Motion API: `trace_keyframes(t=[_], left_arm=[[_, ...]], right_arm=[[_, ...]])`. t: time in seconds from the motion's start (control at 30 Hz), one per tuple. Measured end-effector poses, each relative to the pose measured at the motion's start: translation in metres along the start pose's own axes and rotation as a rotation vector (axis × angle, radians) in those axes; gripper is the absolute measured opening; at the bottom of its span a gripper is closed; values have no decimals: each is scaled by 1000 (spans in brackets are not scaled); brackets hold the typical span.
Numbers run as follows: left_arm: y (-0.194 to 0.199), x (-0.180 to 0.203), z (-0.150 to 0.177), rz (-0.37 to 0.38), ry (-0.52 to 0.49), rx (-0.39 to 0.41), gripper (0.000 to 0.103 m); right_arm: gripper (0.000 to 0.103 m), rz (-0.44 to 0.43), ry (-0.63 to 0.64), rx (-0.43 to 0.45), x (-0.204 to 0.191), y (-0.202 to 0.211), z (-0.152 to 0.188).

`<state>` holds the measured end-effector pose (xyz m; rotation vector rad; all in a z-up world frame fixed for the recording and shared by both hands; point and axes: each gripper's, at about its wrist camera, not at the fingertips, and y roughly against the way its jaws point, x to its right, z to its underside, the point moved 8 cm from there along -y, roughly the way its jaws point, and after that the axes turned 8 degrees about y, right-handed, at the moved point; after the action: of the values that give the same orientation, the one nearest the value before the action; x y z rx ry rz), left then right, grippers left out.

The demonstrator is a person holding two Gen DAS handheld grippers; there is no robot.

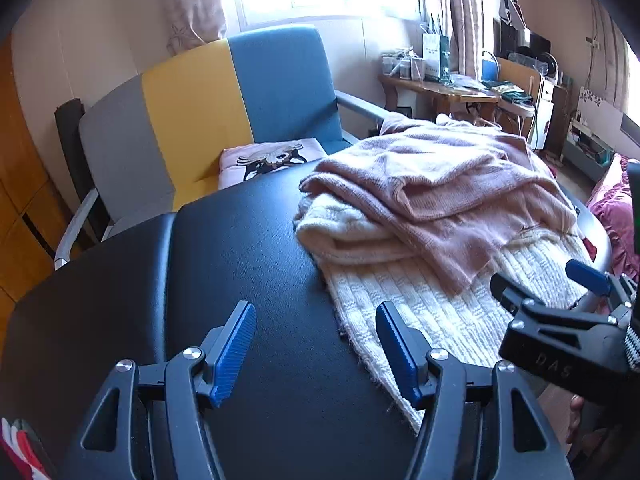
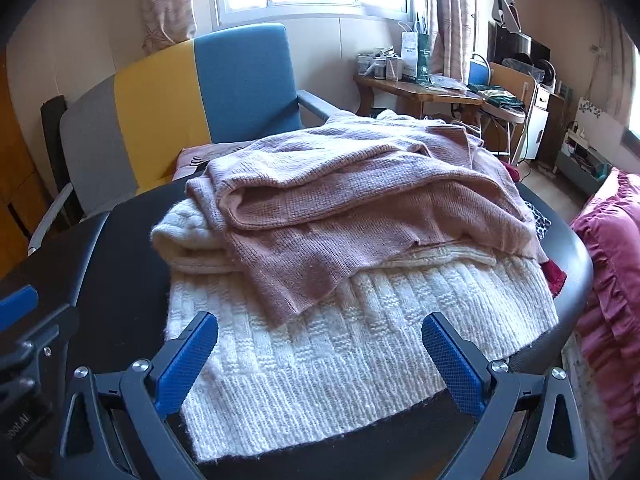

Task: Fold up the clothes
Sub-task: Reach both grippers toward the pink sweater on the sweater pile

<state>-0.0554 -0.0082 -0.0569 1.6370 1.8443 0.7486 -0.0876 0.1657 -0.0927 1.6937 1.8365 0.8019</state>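
Both claws released, gripping nothing. Right claw (image 2: 320, 364) hovered over near hem of cream cable-knit sweater (image 2: 360, 344), which lay flat on black tabletop (image 2: 120, 264), long axis running away from claw. Left claw (image 1: 316, 354) sat at its left edge. Crumpled pink knit (image 2: 344, 208) lay on top.

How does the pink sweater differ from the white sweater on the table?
The pink sweater lies crumpled on top; the white sweater lies flatter beneath it. The pink knit is fine; the white is chunky and ribbed. The white one reaches the table's near edge; the pink does not. Both are unfolded knitwear.
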Motion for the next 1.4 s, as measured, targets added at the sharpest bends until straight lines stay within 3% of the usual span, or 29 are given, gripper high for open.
trace_keyframes(t=[0.23,0.33,0.47,0.57,0.63,0.8,0.9,1.03,1.17,1.27,1.4], left_arm=[[-24,-2,19,2,-17,-45,64],[-44,-9,42,3,-47,-92,64],[-68,-24,74,-12,-59,-156,64],[-77,-35,87,-26,-57,-172,64],[-79,-40,90,13,-24,-163,64],[-88,-57,92,82,99,-161,83],[-84,-56,96,81,84,-133,85],[-85,-56,94,81,115,-105,86],[-86,-56,95,89,111,-93,94],[-88,-56,95,95,108,-83,102],[-89,-56,96,102,104,-70,103]], right_arm=[[103,-46,-3,5,1,2,3],[103,-161,-46,43,3,-5,10],[103,-390,-152,65,8,-9,8],[103,-453,-254,112,31,-8,-5],[103,-472,-310,146,47,-10,-19],[103,-521,-421,246,89,-18,-75],[103,-529,-446,273,102,-29,-109],[103,-473,-477,222,114,-59,-133],[103,-426,-574,100,129,-104,-132],[103,-446,-626,120,137,-117,-139],[103,-520,-668,183,138,-127,-158]])
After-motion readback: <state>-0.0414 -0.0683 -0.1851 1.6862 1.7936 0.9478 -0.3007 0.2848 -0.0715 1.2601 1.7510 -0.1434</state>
